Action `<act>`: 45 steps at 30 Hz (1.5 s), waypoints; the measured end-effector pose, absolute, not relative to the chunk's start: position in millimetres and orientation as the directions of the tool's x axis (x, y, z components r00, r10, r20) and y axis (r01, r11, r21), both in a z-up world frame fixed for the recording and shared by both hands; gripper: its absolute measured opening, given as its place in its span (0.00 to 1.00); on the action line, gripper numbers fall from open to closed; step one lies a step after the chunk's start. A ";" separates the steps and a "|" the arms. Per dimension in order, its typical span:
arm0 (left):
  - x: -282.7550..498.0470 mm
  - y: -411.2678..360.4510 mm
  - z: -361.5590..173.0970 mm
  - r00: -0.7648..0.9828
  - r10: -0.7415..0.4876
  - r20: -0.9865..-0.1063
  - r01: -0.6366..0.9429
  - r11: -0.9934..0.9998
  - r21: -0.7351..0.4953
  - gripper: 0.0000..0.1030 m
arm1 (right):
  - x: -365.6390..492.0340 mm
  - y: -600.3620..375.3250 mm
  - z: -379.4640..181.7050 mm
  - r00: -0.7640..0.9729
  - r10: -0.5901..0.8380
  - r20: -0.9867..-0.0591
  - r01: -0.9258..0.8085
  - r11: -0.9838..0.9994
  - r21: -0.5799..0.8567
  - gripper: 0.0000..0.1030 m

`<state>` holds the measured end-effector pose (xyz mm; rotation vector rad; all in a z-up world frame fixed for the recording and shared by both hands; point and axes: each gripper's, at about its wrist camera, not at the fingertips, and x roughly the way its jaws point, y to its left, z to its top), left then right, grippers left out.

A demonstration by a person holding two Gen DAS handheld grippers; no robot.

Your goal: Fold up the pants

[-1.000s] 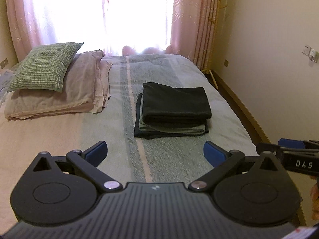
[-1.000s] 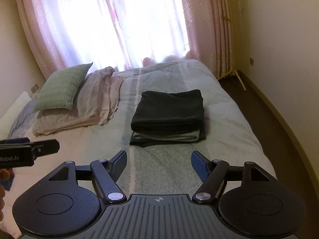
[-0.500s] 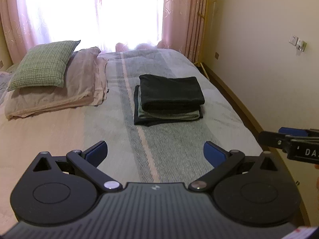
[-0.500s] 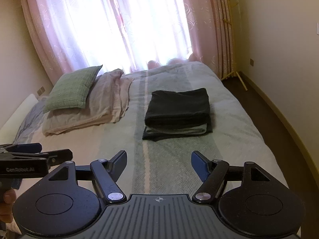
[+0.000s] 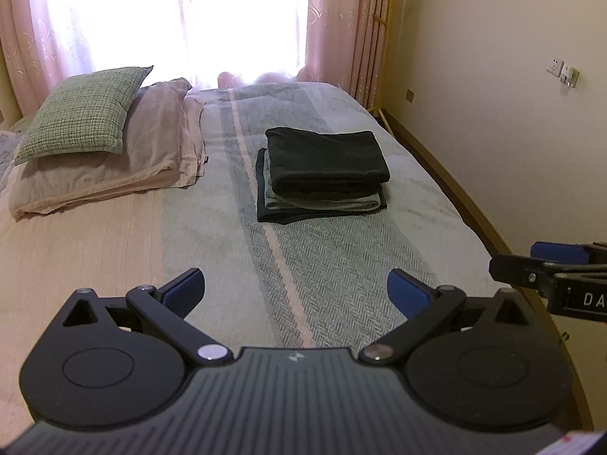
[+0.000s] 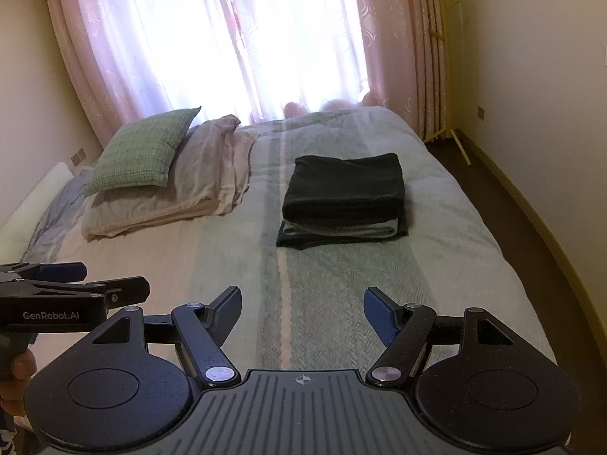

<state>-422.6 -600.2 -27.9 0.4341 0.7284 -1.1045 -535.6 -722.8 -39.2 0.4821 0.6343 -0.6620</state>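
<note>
Both claws are hanging over the near end of the bed (image 5: 341,250), empty and spread wide: the left gripper (image 5: 296,292) is showing its blue pads (image 5: 404,292) well apart with only striped cover between them, and the right gripper (image 6: 302,309) is doing the same just beside it. The pants (image 6: 343,185) are lying well ahead of both claws, a dark folded bundle sitting on top of a small stack (image 5: 322,204) of a grey piece and another dark piece, square to the pale stripe of the cover. Judging by that tidy bundle, the folding is looking finished, so the step in hand is a clean retreat; doing it well is meaning keeping the jaws wide, drawing straight back and up, and staying clear of the stack and the pillows (image 5: 102,151) off to the left of the claws
</note>
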 end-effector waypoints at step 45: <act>-435.6 -664.7 -42.3 0.254 -0.613 -0.748 0.906 0.422 -0.038 0.98 | -536.0 -781.9 -53.8 0.612 -0.351 -0.708 0.666 0.713 0.222 0.67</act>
